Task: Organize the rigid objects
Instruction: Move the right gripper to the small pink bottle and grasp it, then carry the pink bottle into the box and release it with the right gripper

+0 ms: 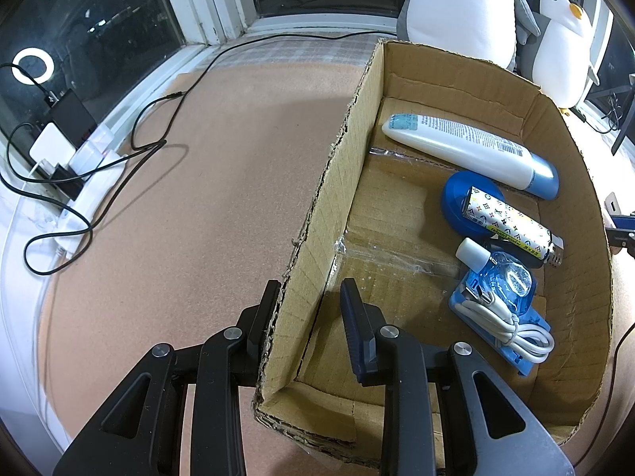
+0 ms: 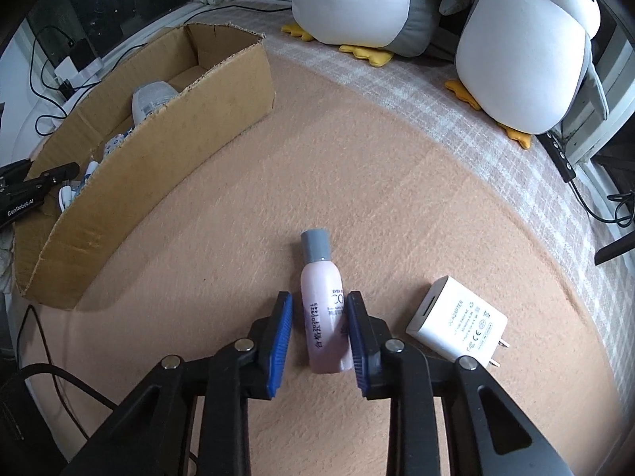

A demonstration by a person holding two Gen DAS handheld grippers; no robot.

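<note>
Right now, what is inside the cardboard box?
Inside the cardboard box: a white tube, a blue disc under a patterned stick, a small clear bottle, and a white cable. Things underneath stay hidden.

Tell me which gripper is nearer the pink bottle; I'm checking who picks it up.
Right. The right gripper straddles the pink bottle lying on the blanket, one finger on each side. The left gripper is away at the cardboard box, clamped on its wall.
</note>
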